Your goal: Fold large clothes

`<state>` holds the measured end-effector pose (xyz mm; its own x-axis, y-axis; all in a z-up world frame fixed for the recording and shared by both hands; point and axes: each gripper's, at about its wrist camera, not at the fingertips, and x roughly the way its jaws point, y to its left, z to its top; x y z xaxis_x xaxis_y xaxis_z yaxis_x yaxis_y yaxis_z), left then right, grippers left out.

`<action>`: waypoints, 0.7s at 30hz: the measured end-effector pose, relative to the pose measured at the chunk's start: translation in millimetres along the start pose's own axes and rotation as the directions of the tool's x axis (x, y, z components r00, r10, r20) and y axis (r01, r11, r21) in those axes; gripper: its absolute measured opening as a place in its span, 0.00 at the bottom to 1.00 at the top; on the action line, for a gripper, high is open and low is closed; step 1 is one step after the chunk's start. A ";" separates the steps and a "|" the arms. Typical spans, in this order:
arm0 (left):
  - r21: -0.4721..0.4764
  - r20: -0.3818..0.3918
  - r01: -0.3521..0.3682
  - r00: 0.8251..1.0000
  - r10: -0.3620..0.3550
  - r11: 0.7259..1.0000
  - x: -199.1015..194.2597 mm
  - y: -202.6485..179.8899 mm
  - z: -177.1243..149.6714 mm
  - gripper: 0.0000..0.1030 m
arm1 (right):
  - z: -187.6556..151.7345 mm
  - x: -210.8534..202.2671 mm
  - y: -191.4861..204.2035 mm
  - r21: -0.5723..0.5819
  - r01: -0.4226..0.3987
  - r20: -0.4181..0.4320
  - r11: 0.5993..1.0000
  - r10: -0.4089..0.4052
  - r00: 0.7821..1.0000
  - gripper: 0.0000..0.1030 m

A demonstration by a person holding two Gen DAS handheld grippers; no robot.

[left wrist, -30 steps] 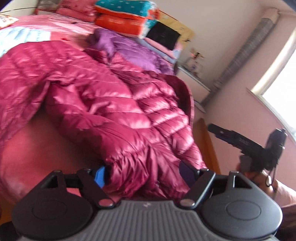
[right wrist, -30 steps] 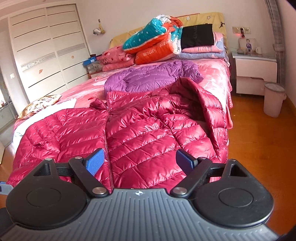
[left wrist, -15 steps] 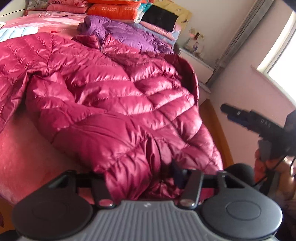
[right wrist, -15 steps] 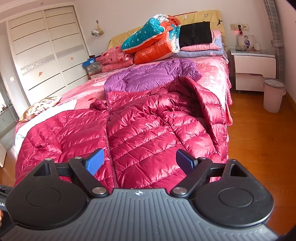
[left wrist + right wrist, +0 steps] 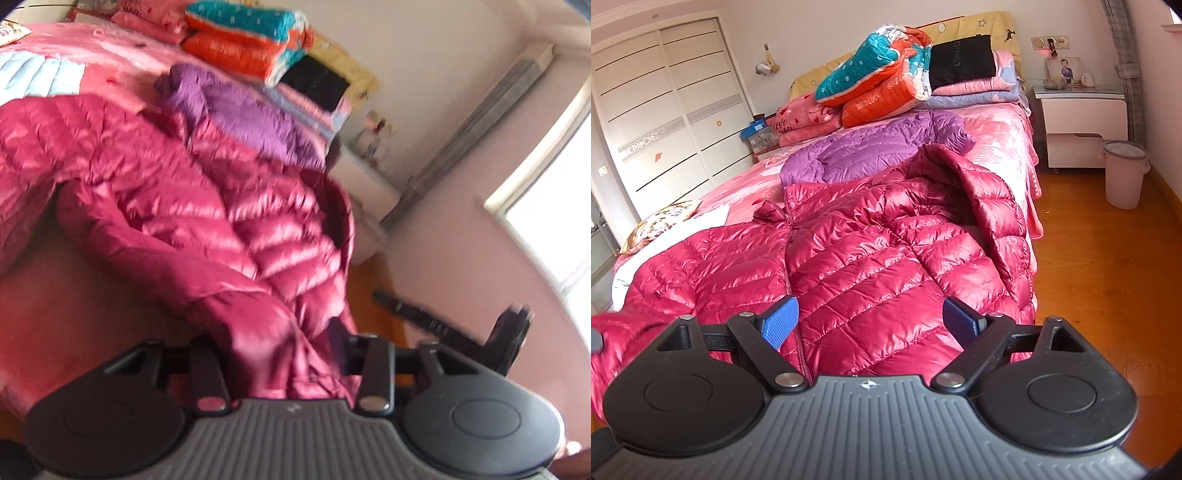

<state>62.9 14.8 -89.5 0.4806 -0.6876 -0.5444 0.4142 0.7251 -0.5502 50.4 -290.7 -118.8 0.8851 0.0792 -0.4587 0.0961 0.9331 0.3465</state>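
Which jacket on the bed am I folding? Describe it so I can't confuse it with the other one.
Start at the bed with the pink floral cover. The jacket you want is the red down jacket, spread open across the near end with one side hanging over the bed's edge. Unlike the matte purple jacket lying behind it toward the pillows, it is glossy crimson.

Bedroom. Bed with pink cover and yellow headboard; white sliding wardrobe at left; white nightstand and pink bin at right on orange wood floor. Pale walls; daylight enters through a window.
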 end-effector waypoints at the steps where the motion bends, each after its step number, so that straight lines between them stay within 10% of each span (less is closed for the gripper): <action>1: 0.006 -0.027 -0.002 1.000 0.002 1.000 3.7 -1.6 -5.0 0.53 | -0.2 -0.1 -0.4 0.001 0.001 -0.001 1.000 -0.001 1.000 1.00; 9: 0.079 -0.130 0.081 0.989 -0.070 0.994 5.7 -22.1 -18.6 0.59 | -0.3 2.3 -1.5 0.019 0.007 -0.010 1.000 -0.007 1.000 1.00; 13: 0.099 -0.107 0.020 0.994 -0.009 0.995 6.3 -19.5 -11.8 0.12 | -0.5 2.9 -0.5 0.022 0.005 -0.009 1.000 -0.005 1.000 1.00; 21: -0.234 0.078 0.120 0.991 -0.104 0.965 -35.2 14.2 25.4 0.06 | -2.4 5.4 -4.0 0.020 0.017 -0.011 1.000 -0.017 1.000 1.00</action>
<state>71.4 50.3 -62.1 0.4935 -0.7543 -0.4330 0.2759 0.6079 -0.7445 53.7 -293.1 -124.6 0.8781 0.0671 -0.4738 0.1206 0.9271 0.3548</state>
